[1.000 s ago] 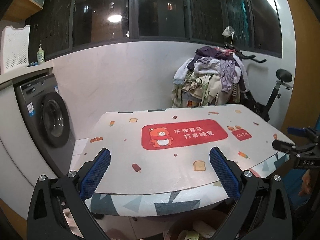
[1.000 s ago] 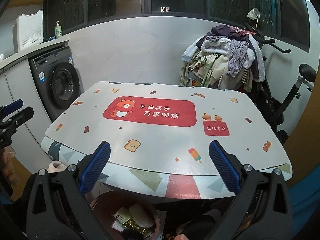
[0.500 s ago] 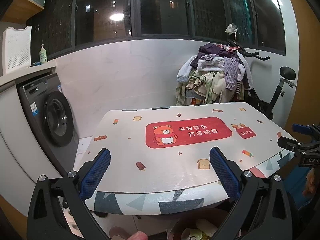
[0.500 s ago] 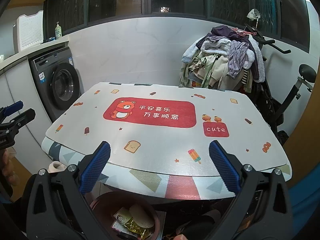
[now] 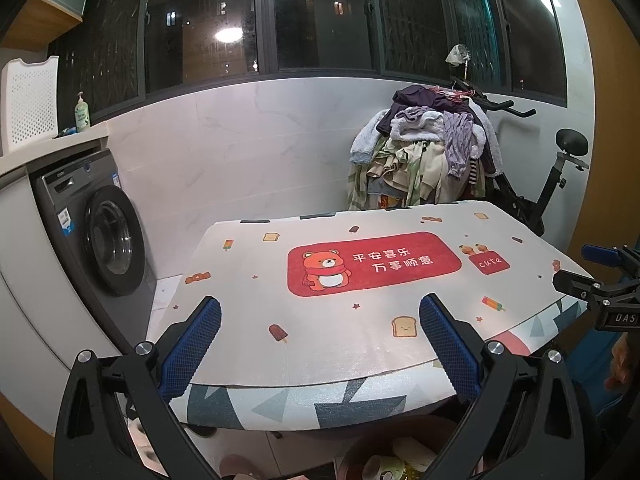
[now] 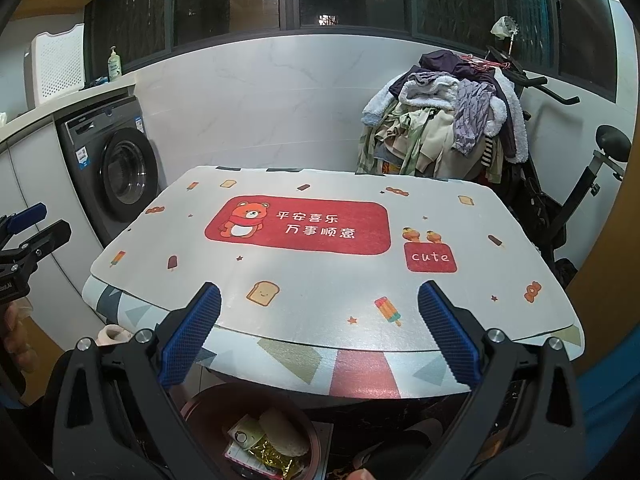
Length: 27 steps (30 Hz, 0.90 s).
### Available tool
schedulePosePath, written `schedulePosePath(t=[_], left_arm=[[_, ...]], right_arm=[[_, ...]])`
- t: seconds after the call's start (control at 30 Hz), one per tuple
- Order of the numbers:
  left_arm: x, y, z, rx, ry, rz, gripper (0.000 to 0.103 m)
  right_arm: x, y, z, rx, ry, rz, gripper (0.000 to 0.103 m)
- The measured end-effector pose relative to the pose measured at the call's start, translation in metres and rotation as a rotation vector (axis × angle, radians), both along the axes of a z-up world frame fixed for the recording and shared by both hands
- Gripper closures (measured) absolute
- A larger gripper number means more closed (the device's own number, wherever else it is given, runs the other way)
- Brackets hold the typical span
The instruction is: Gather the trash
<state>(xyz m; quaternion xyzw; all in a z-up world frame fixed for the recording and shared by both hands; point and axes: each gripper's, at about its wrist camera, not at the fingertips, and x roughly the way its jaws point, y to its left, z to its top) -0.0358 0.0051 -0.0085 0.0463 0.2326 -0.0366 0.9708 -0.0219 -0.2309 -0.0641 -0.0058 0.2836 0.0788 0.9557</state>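
A dark round bin [image 6: 208, 404] stands on the floor under the table's near edge and holds several pieces of trash [image 6: 276, 436]: wrappers, a paper roll and a small carton. It also shows in the left wrist view [image 5: 360, 444]. My left gripper [image 5: 320, 344] is open and empty, held in front of the table's near edge. My right gripper [image 6: 318, 340] is open and empty, above the bin. Each gripper shows at the edge of the other's view, the right one [image 5: 592, 276] and the left one [image 6: 32, 228]. The table [image 6: 320, 280] carries a printed mat with a red bear panel and nothing else.
A washing machine [image 5: 100, 240] stands at the left under a counter with a soap bottle [image 5: 82, 114] and a white basket [image 5: 28, 100]. An exercise bike piled with clothes [image 5: 432, 152] stands behind the table at the right. A pink slipper [image 6: 114, 336] lies on the floor.
Both grippers have drawn slightly back and up from the table, so more of the bin and its trash shows. Both stay open and empty.
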Motion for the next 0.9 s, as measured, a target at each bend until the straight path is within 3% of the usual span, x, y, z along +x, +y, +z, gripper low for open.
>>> schedulePosePath(t=[0.9], left_arm=[[-0.0029, -0.0030, -0.0057, 0.005, 0.008, -0.024, 0.006]], right_arm=[[-0.0036, -0.0058, -0.0016, 0.006, -0.011, -0.021, 0.006]])
